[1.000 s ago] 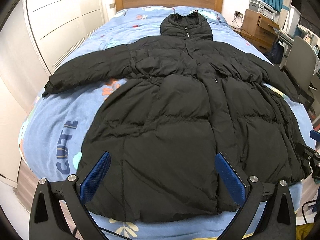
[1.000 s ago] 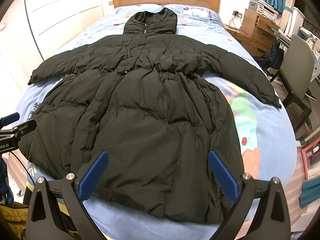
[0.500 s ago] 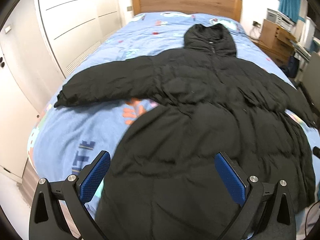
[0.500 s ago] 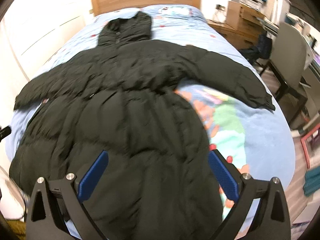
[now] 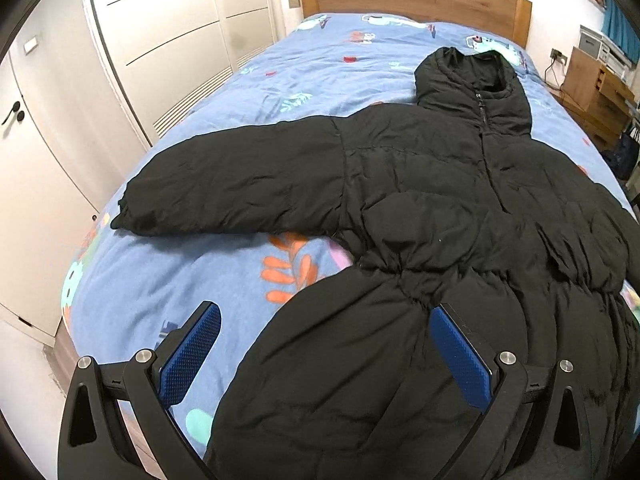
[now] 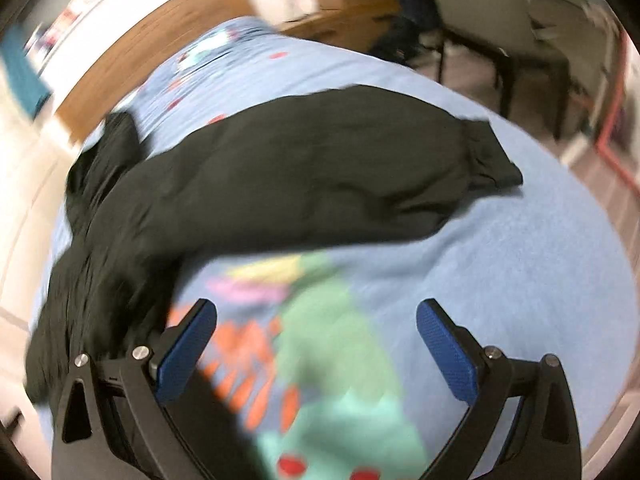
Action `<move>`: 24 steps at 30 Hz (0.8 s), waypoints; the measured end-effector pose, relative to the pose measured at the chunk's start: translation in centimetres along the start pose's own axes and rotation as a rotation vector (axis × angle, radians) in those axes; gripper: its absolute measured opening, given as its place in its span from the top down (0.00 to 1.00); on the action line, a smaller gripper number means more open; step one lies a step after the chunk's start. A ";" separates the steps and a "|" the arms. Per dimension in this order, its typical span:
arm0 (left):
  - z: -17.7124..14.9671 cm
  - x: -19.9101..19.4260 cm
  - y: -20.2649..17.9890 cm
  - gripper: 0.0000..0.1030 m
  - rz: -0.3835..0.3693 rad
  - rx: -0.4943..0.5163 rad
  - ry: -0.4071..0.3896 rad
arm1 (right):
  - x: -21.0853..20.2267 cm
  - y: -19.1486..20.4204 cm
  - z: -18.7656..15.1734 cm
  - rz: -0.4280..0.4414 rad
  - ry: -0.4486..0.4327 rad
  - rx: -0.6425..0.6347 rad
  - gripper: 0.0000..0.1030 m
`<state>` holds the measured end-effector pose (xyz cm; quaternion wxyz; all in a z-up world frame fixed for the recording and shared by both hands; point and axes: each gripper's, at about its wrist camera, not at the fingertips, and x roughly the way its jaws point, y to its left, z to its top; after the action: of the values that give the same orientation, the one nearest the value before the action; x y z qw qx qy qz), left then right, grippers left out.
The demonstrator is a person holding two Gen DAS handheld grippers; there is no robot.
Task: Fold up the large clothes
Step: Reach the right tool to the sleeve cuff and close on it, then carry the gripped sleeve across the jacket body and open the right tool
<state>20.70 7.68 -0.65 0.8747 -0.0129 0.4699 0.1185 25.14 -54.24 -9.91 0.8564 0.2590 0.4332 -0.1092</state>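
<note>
Here the black padded coat [image 5: 420, 216] lies face up on the bed [image 5: 168, 280], sleeves spread, ready for folding. The left gripper [image 5: 324, 354] hovers above its waist, the right gripper [image 6: 316, 350] near the other sleeve [image 6: 320, 168]; both jaws are apart and hold nothing.

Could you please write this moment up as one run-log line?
coat: spread flat on bed, unfolded | left gripper: jaws open, over coat's lower edge | right gripper: jaws open, over bedspread near sleeve
</note>
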 end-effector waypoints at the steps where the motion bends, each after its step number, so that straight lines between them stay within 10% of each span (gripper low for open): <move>1: 0.3 0.3 -0.2 0.01 0.003 0.004 0.001 | 0.8 -1.0 0.6 0.008 -0.001 0.042 0.02; 14: 1.9 2.6 -2.0 0.01 0.012 0.037 0.019 | 5.6 -8.3 4.8 0.181 -0.106 0.375 0.05; 19: 1.7 3.0 -2.3 0.01 0.013 0.041 0.029 | 6.8 -9.5 6.1 0.212 -0.116 0.449 0.60; 24: 1.7 2.7 -2.2 0.01 0.000 0.041 0.017 | 6.7 -9.4 6.5 0.230 -0.134 0.454 0.78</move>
<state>23.94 6.33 -2.12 0.8706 0.0037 0.4797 0.1088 29.74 -65.41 -15.35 0.8099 0.4841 0.3077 -0.1226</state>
